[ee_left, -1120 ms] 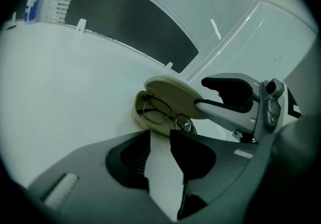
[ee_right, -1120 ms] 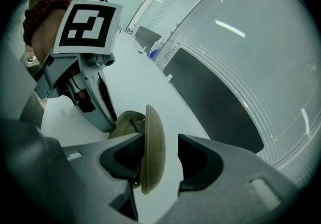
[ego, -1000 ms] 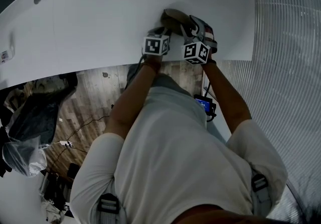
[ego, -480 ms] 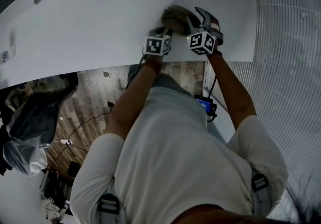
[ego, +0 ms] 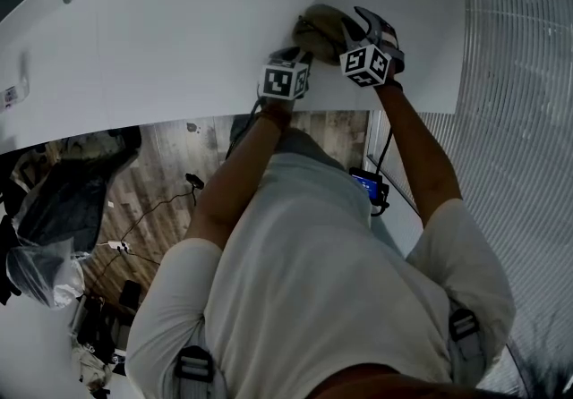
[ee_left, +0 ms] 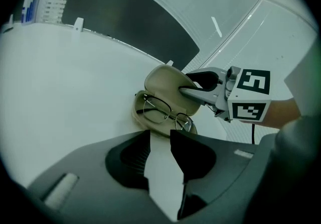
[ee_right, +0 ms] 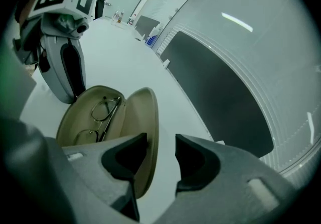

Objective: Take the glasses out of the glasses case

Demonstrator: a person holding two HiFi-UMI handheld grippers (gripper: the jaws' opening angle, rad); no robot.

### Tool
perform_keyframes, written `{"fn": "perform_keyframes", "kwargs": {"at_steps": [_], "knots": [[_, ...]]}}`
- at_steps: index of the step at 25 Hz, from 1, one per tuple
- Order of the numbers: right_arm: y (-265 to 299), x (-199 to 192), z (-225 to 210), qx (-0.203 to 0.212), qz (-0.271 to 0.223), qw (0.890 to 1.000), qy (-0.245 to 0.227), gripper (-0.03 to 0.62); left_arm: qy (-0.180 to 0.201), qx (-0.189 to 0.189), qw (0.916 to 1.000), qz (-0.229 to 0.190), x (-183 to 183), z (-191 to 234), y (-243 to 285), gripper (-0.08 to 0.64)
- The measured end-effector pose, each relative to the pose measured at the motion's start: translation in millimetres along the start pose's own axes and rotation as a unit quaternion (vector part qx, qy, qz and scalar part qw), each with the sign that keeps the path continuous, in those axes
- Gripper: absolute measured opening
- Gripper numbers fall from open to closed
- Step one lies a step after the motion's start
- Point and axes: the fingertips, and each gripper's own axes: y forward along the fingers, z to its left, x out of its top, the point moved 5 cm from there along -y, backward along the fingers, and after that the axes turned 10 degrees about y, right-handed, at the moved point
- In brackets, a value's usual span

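Beige glasses case lies open on the white counter, glasses inside, at twelve o'clock from the left gripper, its jaws parted and empty. Jaws of the right gripper, just narrowing, loosely straddle the raised lid.

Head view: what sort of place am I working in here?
Probably a lab or workshop rather than a home: a plain white table, loose cables on a wood floor, and bags piled beside it.
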Motion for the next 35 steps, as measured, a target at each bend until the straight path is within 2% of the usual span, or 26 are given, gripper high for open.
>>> {"fn": "perform_keyframes", "kwargs": {"at_steps": [15,26,35], "knots": [[37,-16,7,0.039,0.022,0.999,-0.015,0.176,0.003,0.003,1.0000,0.007,6,2,0,0.132],[36,-16,4,0.037,0.009,0.999,-0.023,0.176,0.006,0.009,0.9999,0.009,9,1,1,0.132],[-8,16,-11,0.028,-0.056,0.998,0.027,0.176,0.007,0.001,0.9999,0.010,5,1,4,0.132]]}}
